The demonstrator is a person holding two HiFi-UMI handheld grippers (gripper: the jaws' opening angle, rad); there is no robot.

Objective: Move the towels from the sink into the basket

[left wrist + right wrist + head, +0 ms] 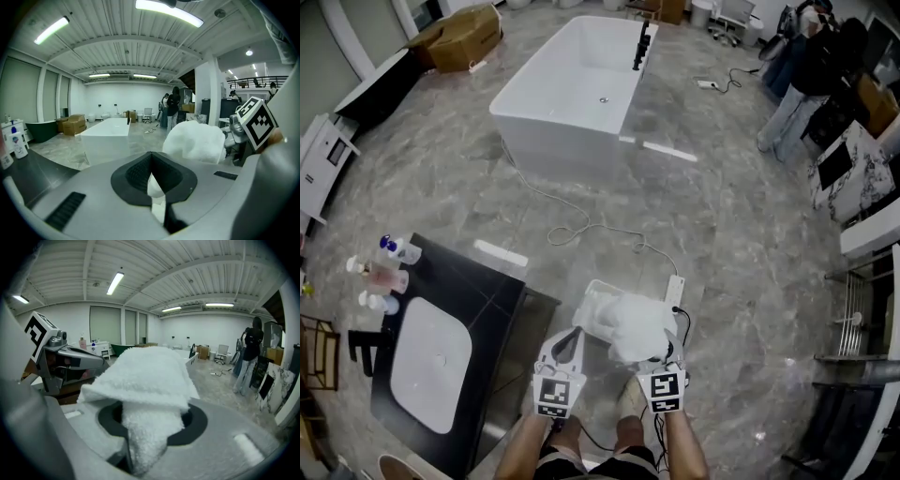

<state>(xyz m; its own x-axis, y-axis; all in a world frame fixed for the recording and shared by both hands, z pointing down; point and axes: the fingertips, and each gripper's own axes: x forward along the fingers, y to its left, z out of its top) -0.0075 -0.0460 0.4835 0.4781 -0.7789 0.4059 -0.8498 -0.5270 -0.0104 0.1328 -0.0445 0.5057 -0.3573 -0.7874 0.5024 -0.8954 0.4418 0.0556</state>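
1. My right gripper [151,430] is clamped on a white towel [146,373]. The fluffy cloth is squeezed down between the jaws and flops over the top of them.
2. In the head view, that towel sits in a puffy lump in front of the right gripper. It is right over the near part of the white basket [592,289]. I cannot tell if the towel touches the basket.
3. The basket stands on the grey stone floor [741,234], just beside the end of the black counter [483,300]. Something white lies inside it.
4. My left gripper [155,188] is next to the right one, near the left side of the basket. Its jaws are close together, with only a thin slit between them. A small white bit shows in the slit. I cannot tell if the jaws pinch it or if it is something farther away.
5. The white sink [431,366] is set in the counter, to my left, well apart from the towel. I see no towel in the part of it that shows.
6. Some bottles [382,274] stand at the far end of the counter.
7. A white power strip [675,289] lies on the floor just behind the basket, and its cable [581,227] runs off toward a big white bathtub [577,80].
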